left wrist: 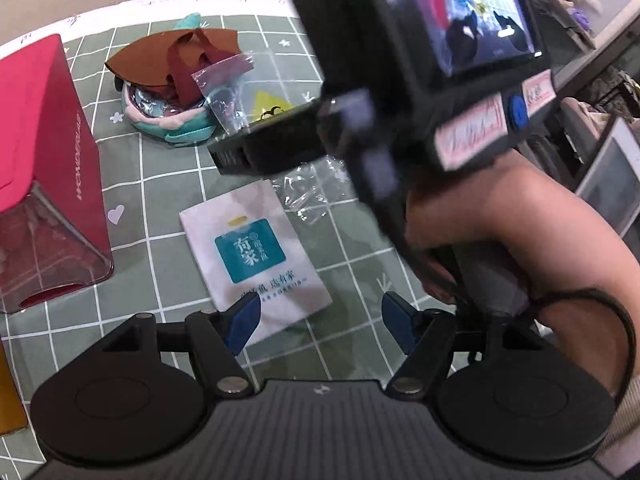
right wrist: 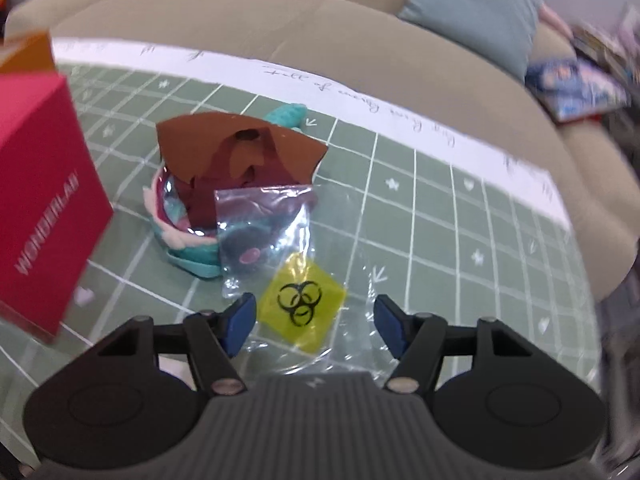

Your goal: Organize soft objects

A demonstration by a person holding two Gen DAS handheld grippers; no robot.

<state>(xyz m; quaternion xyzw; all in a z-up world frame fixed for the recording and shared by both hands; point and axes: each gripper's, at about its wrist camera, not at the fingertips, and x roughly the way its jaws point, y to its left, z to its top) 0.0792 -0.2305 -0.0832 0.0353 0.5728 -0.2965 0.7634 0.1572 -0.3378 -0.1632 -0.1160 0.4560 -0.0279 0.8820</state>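
Left gripper (left wrist: 318,322): jaws spread wide, nothing pinched. Blue pads (left wrist: 240,326) are seen apart above the green checked cloth (left wrist: 168,168). A white packet with a teal label (left wrist: 252,252) lies flat just ahead of the left pad, its near corner partly hidden behind that pad; contact cannot be told. Well to the left of the jaws a red box marked with white lettering (left wrist: 48,160) is noted, its clear end nearest the camera. Farther ahead and left of the jaws, a teal and pink plush toy (left wrist: 168,120) is seen under a brown felt piece (left wrist: 176,56). A crumpled clear wrapper (left wrist: 312,192) lies ahead, between the packet and the other tool. To the right, a hand (left wrist: 480,232) grips the second device.

Right gripper (right wrist: 312,324): jaws parted to a middling gap, nothing clamped between the pads. A clear bag holding a yellow biohazard tag (right wrist: 302,302) lies on the cloth just ahead of the gap, nearer the left pad. The plush toy (right wrist: 188,240) sits beyond, ahead and left, a small clear pouch (right wrist: 256,224) leaning on it. The red box (right wrist: 44,200) stands far left. A beige sofa (right wrist: 280,28) lies beyond the cloth.
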